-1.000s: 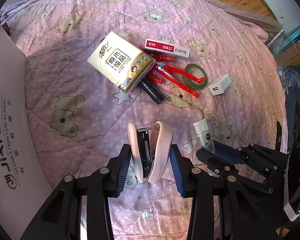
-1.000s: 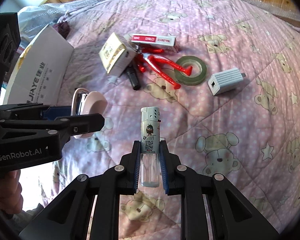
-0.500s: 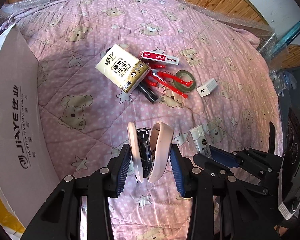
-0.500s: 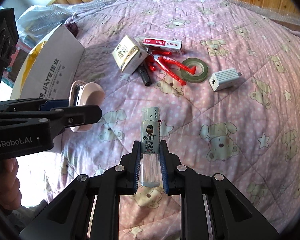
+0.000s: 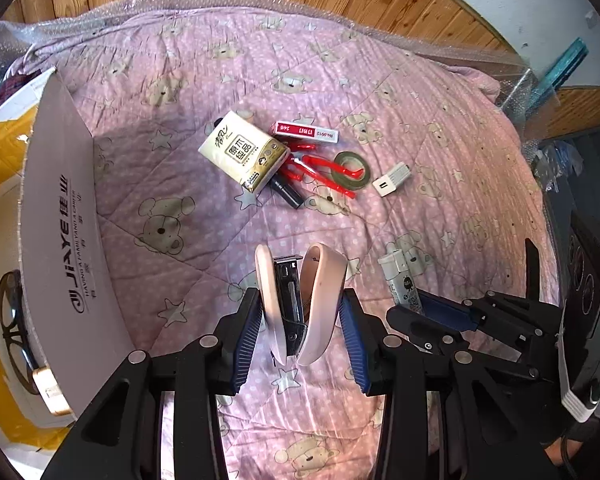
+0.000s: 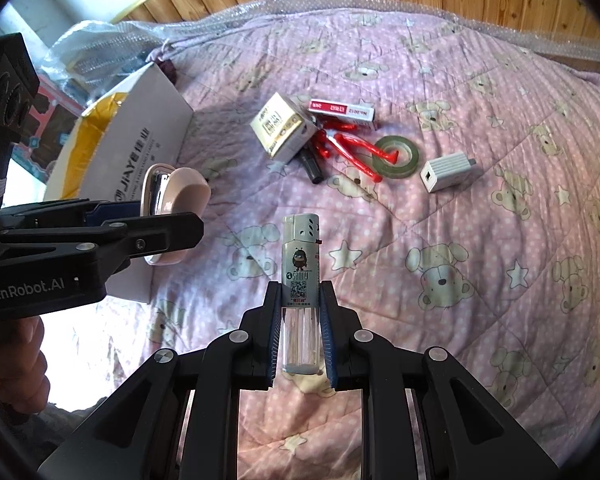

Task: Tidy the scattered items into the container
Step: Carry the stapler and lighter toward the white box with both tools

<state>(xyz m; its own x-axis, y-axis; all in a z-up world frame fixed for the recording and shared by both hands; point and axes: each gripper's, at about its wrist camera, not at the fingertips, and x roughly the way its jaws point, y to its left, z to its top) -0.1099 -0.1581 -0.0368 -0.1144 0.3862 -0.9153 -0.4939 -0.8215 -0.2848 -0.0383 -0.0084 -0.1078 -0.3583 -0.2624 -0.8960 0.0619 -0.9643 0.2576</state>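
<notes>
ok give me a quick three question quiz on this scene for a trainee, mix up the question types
1. True or false: the left hand-held gripper is shut on a pink stapler.
2. Multiple choice: what does the right hand-held gripper hold? A) a roll of green tape B) a lighter C) a white charger
3. Fill in: on the quilt, the tissue pack lies partly over a black ____.

Key
1. True; its pads press both pink sides of the stapler.
2. B; the lighter stands upright between the fingers, while the tape and the charger lie on the quilt.
3. Marker.
</notes>
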